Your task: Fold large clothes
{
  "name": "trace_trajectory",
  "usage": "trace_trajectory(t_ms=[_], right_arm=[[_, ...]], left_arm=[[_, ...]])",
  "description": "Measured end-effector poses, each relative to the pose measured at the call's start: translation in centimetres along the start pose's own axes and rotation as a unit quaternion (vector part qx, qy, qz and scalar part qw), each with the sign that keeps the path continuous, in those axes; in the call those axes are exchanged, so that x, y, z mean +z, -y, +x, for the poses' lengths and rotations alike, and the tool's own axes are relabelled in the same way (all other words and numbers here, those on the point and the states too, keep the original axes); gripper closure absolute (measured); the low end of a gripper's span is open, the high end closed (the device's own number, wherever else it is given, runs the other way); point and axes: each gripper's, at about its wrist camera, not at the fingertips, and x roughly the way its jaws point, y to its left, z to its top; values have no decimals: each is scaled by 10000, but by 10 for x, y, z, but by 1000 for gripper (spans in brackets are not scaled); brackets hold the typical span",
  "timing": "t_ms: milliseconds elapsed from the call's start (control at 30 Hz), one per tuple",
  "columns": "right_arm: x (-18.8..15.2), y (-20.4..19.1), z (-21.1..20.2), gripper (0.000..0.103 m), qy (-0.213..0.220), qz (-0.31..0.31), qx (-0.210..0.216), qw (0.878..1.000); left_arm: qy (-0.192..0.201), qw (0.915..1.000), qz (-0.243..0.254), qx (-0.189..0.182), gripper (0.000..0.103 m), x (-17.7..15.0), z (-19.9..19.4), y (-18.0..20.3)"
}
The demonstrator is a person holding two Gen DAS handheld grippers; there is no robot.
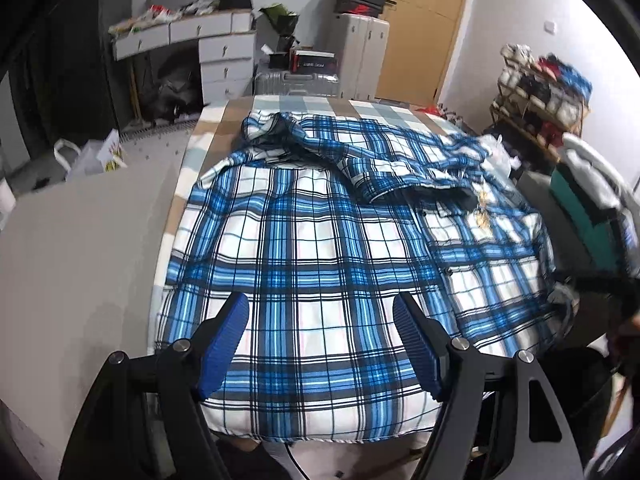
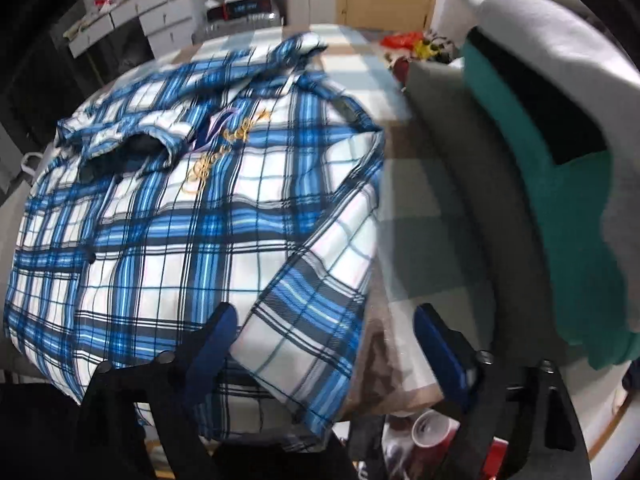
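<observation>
Shirt (image 1: 320, 240) lies spread under both gaping grippers

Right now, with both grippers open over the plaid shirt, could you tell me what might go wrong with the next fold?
1. The shirt overhangs the near edge of the table; a careless tug could slide it off.
2. A sleeve lies bunched across the top and could get folded in crooked.
3. The right gripper straddles the shirt's side edge, so it may pinch only one loose layer.
</observation>
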Motion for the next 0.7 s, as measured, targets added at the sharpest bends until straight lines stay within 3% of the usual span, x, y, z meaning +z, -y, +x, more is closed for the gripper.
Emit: trace_trajectory(t_ms=[67, 133, 200, 267, 467, 700], right_arm=[[5, -10, 6, 15, -89, -158, 134, 9997], [8, -13, 13, 24, -160, -236, 73, 9996], [8, -13, 20, 66, -357, -258, -6, 9990], [2, -2, 24, 78, -491, -99, 72, 9987], [-24, 42, 12, 97, -311, 160, -451, 9984], [-39, 69, -4, 97, -21, 179, -1110, 9937]], left_arm=[[-68, 9997, -200, -125, 32, 1, 1, -7], [-186, 9988, -407, -216, 32, 1, 4, -14], [-266, 9972, -601, -357, 32, 0, 5, -19], [-339, 9953, -766, -476, 32, 0, 6, -23], [-193, 9977, -643, -120, 32, -1, -2, -20], [-263, 9988, -353, 217, 32, -6, 3, -11]])
